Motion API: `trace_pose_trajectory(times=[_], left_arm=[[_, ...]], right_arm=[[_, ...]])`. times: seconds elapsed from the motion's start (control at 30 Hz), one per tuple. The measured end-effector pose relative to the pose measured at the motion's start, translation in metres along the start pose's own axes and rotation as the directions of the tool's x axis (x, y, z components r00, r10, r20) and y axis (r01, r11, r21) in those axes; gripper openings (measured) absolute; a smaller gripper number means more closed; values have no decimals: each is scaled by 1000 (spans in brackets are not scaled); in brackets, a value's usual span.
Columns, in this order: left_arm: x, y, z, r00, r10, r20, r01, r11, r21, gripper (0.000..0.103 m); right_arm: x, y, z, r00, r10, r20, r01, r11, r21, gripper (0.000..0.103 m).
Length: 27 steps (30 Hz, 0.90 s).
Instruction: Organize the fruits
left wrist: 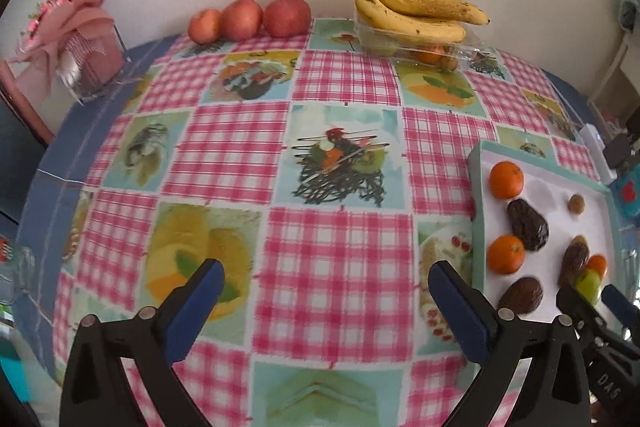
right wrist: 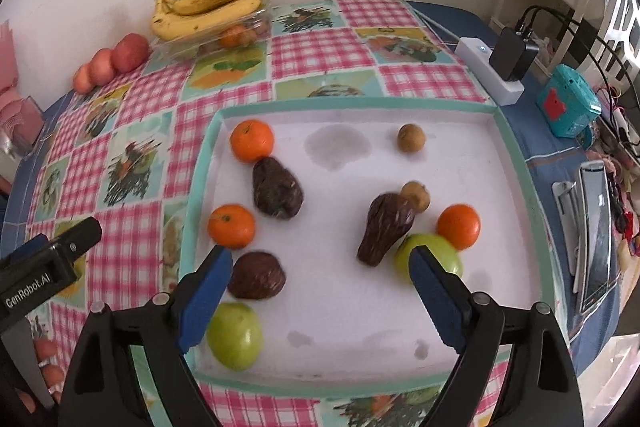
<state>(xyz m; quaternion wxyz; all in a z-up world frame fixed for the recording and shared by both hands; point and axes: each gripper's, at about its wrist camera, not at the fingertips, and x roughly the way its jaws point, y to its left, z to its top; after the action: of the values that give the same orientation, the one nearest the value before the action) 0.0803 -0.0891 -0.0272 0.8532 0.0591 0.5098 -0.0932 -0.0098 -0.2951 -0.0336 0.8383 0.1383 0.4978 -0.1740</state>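
Note:
A white tray with a teal rim [right wrist: 516, 163] holds three oranges [right wrist: 252, 141], three dark brown avocados [right wrist: 276, 193], two green apples [right wrist: 236, 335] and two small brown nuts [right wrist: 411, 138]. My right gripper [right wrist: 320, 259] hangs open above the tray's near half with only tray floor between its fingers; one green apple [right wrist: 430, 257] lies just behind its right finger. My left gripper [left wrist: 324, 279] is open over the checked tablecloth, left of the tray [left wrist: 478, 187], holding nothing. At the back, bananas [left wrist: 416, 11] rest on a clear plastic box, and three red apples [left wrist: 286, 17] line the wall.
A pink bouquet [left wrist: 76, 27] in a clear stand sits at the table's far left corner. Right of the tray are a white power strip with chargers [right wrist: 492, 75], a teal box [right wrist: 566, 107] and a flat device [right wrist: 596, 235]. A glass [left wrist: 16, 275] stands at the left edge.

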Motion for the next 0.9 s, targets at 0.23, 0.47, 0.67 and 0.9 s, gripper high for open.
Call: trace_pose_trajectory(times=[0.23,0.47,0.67,0.9], left_arm=[[-22,10,-28,999,-5,34,4,1000,11,103],[-52,11,-42,990,49,132,-55,997,44,103],[-66,6,-51,973,182,144,-195,978,80,103],[-56,10,-64,975,219,42,-222,969,110,103]], right_arm=[[-10,-1,-26,999,28,16,-29,999,19,90],[-21,0,-49,1000,28,9,-28,1000,2,91],[-29,3,-59,999,46,5,-46,999,-28,91],[-26,2,-61,999,43,-19,-44,999,-29,91]])
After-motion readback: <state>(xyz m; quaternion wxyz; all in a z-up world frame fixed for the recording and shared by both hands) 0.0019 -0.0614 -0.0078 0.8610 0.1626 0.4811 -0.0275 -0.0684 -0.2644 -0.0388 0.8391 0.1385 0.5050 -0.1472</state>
